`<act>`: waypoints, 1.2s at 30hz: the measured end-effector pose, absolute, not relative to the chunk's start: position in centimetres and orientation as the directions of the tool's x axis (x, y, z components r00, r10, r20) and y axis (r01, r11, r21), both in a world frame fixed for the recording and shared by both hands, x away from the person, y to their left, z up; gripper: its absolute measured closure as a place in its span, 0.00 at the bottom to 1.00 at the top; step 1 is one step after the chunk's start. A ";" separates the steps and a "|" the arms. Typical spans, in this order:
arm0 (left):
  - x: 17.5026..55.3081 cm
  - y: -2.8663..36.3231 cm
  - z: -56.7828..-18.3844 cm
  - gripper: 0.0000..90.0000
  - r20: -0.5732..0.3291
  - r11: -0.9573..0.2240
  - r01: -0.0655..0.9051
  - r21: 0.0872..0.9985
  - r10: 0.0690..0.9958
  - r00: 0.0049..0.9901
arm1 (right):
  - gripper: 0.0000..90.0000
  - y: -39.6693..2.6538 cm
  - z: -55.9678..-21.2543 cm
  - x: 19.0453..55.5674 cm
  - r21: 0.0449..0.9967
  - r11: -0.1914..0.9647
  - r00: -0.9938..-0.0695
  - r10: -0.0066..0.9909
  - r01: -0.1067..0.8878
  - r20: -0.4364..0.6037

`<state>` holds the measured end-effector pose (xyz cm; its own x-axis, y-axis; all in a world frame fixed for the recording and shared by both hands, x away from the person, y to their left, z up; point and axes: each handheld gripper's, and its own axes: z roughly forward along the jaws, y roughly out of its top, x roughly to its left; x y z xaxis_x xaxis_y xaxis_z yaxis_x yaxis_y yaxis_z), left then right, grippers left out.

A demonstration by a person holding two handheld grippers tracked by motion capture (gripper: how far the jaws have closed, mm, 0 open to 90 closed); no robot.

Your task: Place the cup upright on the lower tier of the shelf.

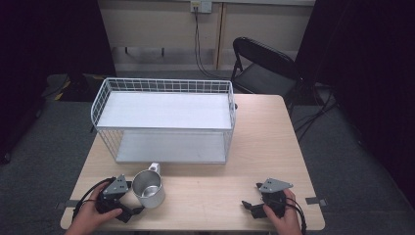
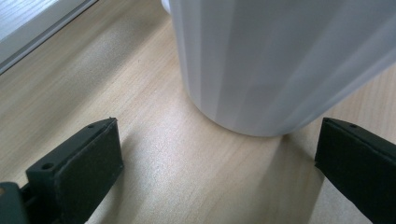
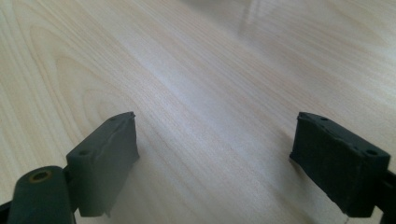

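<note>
Left tool (image 1: 128,198) low on counter (image 1: 215,196), jaws spread wide, nothing gripped, aimed at metal mug (image 1: 148,188) as if lining up a grasp. Mug upright just ahead of jaws, before wire rack (image 1: 164,120). Right tool (image 1: 252,205) wide open, empty, well apart.

Steel mug (image 1: 148,188) upright on the worktop (image 1: 274,147) just beside the left gripper (image 1: 128,188), white wire rack (image 1: 164,120) behind, right gripper (image 1: 254,196) well apart, near the front edge.
</note>
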<state>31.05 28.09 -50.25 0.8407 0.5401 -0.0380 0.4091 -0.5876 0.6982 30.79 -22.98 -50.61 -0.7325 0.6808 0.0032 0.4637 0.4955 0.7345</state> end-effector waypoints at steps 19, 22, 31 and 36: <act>30.6 29.5 -47.1 0.18 -0.095 -0.535 0.445 0.718 0.558 0.824 | 0.15 -23.0 -50.6 30.8 0.733 0.499 -0.738 0.675 0.462 0.005; 30.6 29.8 -46.3 0.18 -0.103 -0.517 0.453 0.727 0.570 0.815 | 0.15 -23.0 -50.6 30.8 0.734 0.499 -0.738 0.675 0.461 0.005; 30.5 30.2 -44.9 0.18 -0.096 -0.502 0.447 0.740 0.578 0.810 | 0.15 -23.0 -50.6 30.8 0.733 0.499 -0.738 0.675 0.462 0.005; 30.3 30.7 -44.0 0.18 -0.098 -0.489 0.441 0.753 0.580 0.809 | 0.15 -23.0 -50.6 30.8 0.733 0.499 -0.738 0.675 0.462 0.004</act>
